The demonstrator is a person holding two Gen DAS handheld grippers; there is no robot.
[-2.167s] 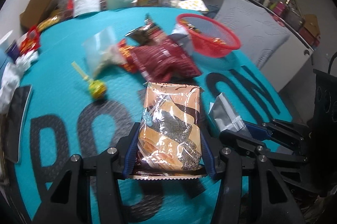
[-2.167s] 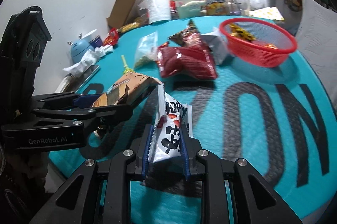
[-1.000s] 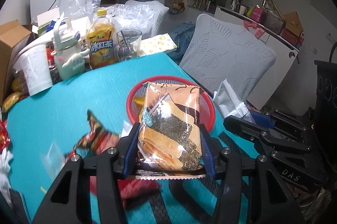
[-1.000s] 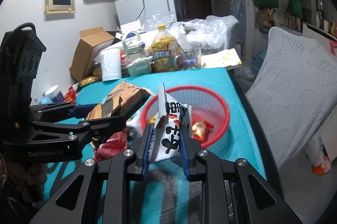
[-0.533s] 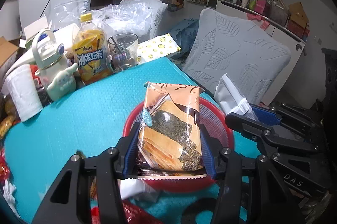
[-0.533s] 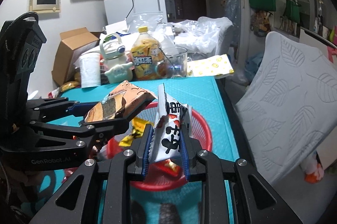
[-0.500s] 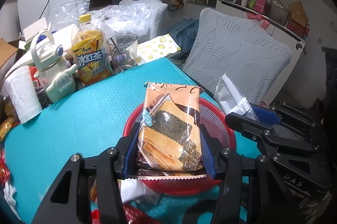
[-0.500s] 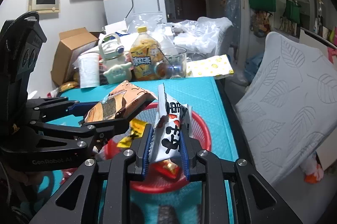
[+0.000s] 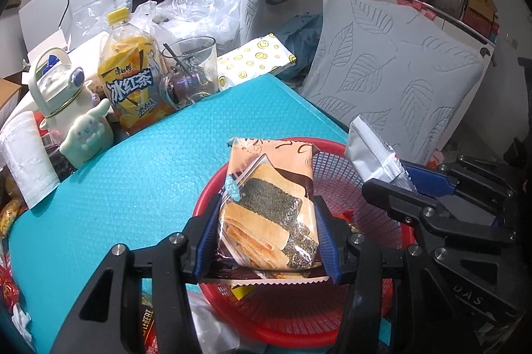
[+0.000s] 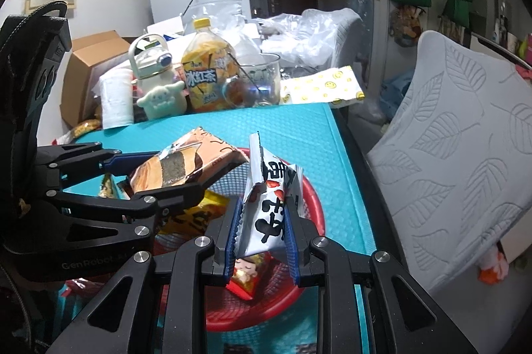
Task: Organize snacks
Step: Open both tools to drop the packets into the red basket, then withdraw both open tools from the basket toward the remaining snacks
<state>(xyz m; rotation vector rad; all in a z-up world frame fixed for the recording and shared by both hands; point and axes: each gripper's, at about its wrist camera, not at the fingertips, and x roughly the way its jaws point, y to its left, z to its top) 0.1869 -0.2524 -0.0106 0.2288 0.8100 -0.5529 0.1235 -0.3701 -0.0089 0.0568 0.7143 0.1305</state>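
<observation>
My left gripper [image 9: 266,237] is shut on an orange seaweed cracker pack [image 9: 269,204] and holds it above the red mesh basket [image 9: 332,330]. My right gripper [image 10: 262,221] is shut on a white snack packet [image 10: 269,204] with black characters, also above the red basket [image 10: 312,207]. The two grippers are side by side; the left one shows in the right wrist view [image 10: 173,184] and the right one in the left wrist view [image 9: 392,184]. The basket holds several small wrapped snacks [image 10: 246,274].
The basket sits near the right edge of the teal table [image 9: 139,174]. At the back stand an iced tea bottle [image 9: 133,88], a glass mug [image 9: 189,71], a white kettle bottle with a plush figure [image 9: 76,121] and a paper cup [image 9: 26,161]. A grey cushioned chair [image 9: 399,88] is beside the table.
Both grippers have moved forward from the table's near side with their packets and now hang over the red basket. Over the last half second they came slightly closer and lower.
</observation>
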